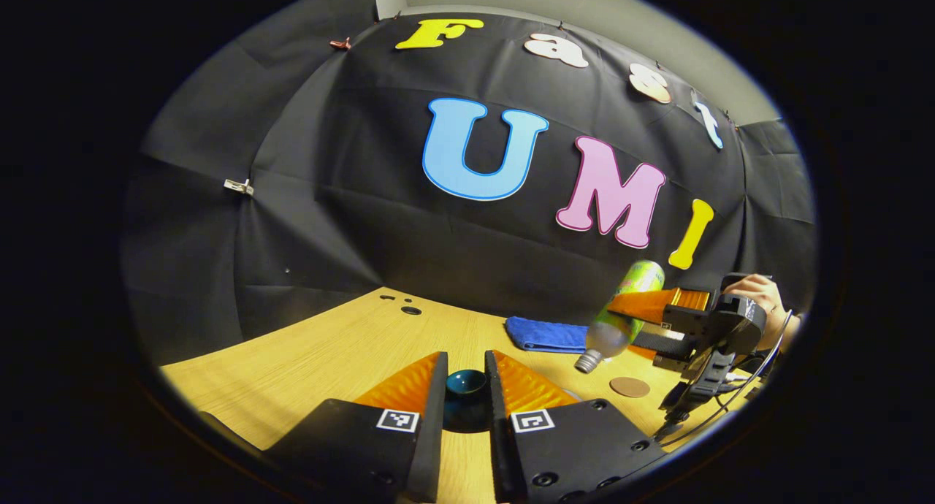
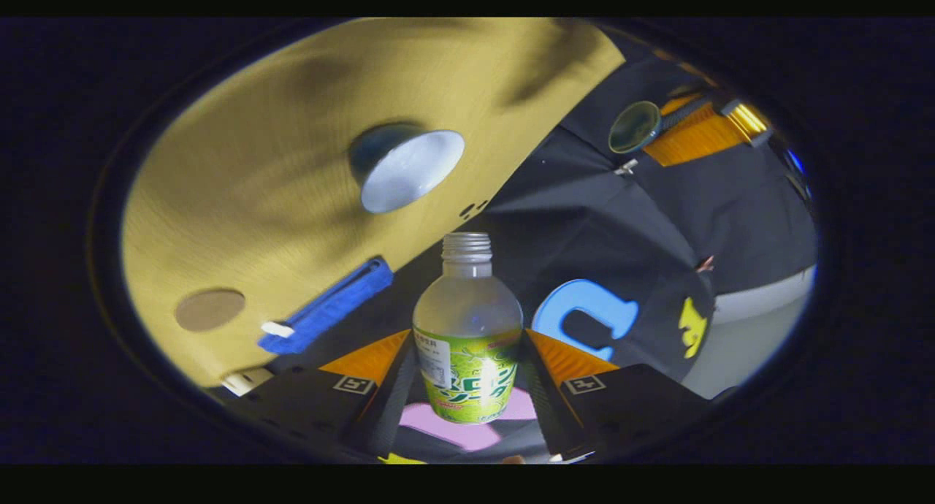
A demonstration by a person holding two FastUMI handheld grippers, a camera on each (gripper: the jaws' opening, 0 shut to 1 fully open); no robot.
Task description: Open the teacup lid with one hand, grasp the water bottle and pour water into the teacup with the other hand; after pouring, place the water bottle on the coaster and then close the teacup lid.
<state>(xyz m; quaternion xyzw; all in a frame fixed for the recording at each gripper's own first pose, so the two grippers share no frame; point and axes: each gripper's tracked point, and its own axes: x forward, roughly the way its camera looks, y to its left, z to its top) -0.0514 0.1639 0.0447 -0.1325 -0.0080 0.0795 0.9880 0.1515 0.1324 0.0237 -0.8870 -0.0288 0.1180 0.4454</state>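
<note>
The left tongs [image 1: 466, 387] pinch the dark teal teacup lid [image 1: 466, 382] above the counter [image 1: 307, 358]. The right tongs [image 2: 467, 365] clamp the water bottle [image 2: 467, 329], tilted neck-down and uncapped. Farther off on the counter sit the open teacup [image 2: 409, 169], the round coaster [image 2: 210, 309] and a blue cloth [image 2: 329, 307].

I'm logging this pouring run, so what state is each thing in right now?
teacup lid: off the cup, clamped in the left gripper.
teacup: open on the table.
water bottle: uncapped, tilted neck-down, clamped in the right gripper.
coaster: bare on the table.
blue cloth: folded, lying flat.
</note>
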